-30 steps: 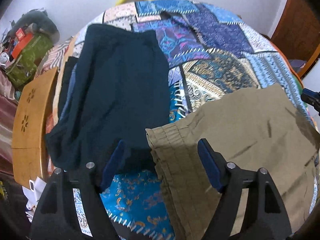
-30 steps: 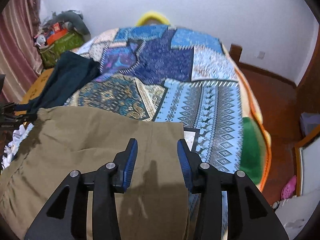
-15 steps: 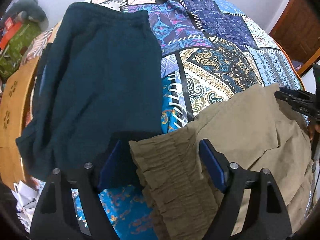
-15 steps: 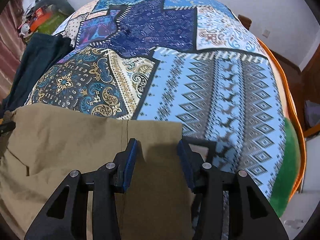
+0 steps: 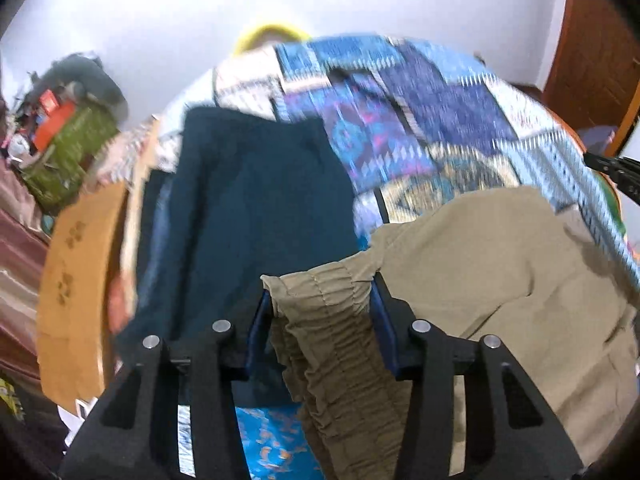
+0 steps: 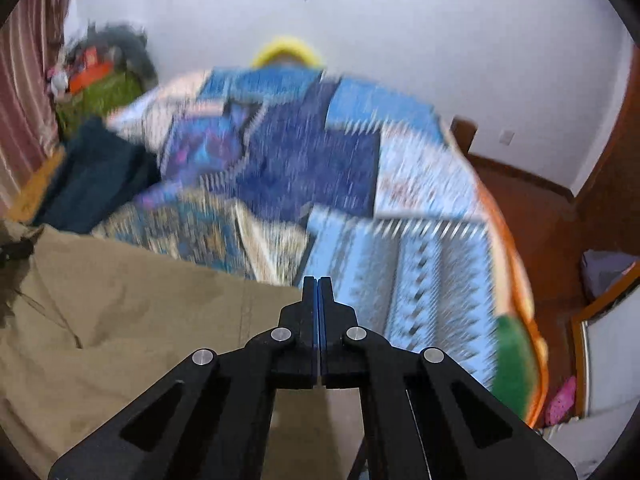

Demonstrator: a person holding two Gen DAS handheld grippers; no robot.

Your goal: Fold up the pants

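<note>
Khaki pants (image 5: 480, 280) lie on a patchwork bedspread (image 5: 420, 120). My left gripper (image 5: 320, 320) is shut on their bunched elastic waistband (image 5: 320, 292), which is lifted between the blue pads. In the right wrist view the khaki pants (image 6: 140, 320) spread to the lower left. My right gripper (image 6: 318, 292) has its jaws closed together at the pants' hem edge; the pinched cloth itself is hidden behind the fingers.
Dark teal shorts (image 5: 248, 208) lie on the bed left of the khaki pants. A wooden board (image 5: 76, 280) and a cluttered green bag (image 5: 64, 152) stand at the left. The bed's orange edge (image 6: 516, 272) drops to a wooden floor at the right.
Both grippers closed on the khaki pants, the left on the waistband, the right at the hem. Both rose, so the views tilted up toward the wall and blurred.
</note>
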